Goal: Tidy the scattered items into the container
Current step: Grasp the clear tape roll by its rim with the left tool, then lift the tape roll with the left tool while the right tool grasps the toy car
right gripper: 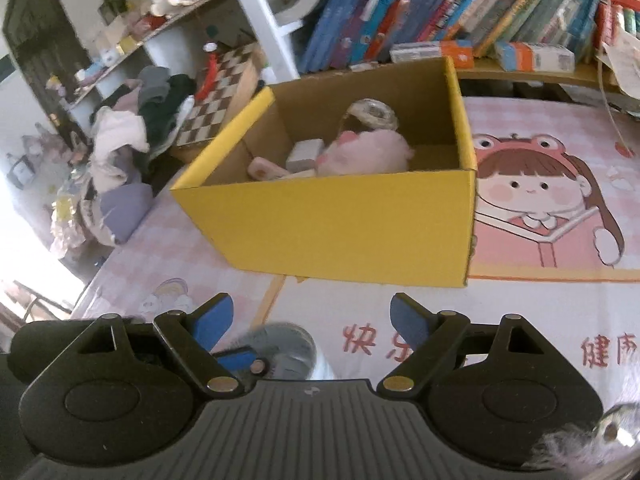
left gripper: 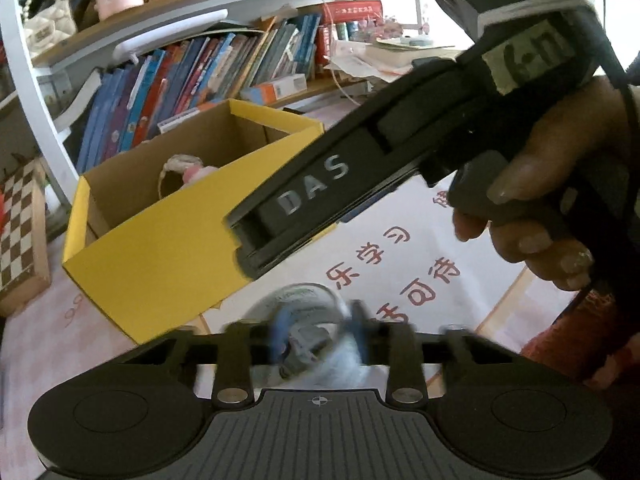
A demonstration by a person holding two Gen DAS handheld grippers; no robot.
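A yellow cardboard box (right gripper: 340, 224) stands on the pink cartoon mat; it also shows in the left wrist view (left gripper: 160, 256). Inside lie a pink plush toy (right gripper: 368, 152), a clear tape roll (right gripper: 372, 114) and small pale items (right gripper: 304, 156). My left gripper (left gripper: 316, 340) is shut on a blurred clear roll of tape (left gripper: 308, 320), low in front of the box. That roll and a left finger also show under the right wrist view's lower edge (right gripper: 280, 348). My right gripper (right gripper: 312, 320) is open and empty, in front of the box; its body (left gripper: 360, 168) crosses the left wrist view.
A bookshelf with many books (right gripper: 440, 12) runs behind the box. A chessboard (right gripper: 216, 96) leans at the left, beside a heap of clothes (right gripper: 128, 136). The mat's left edge (right gripper: 92, 280) drops off to the floor.
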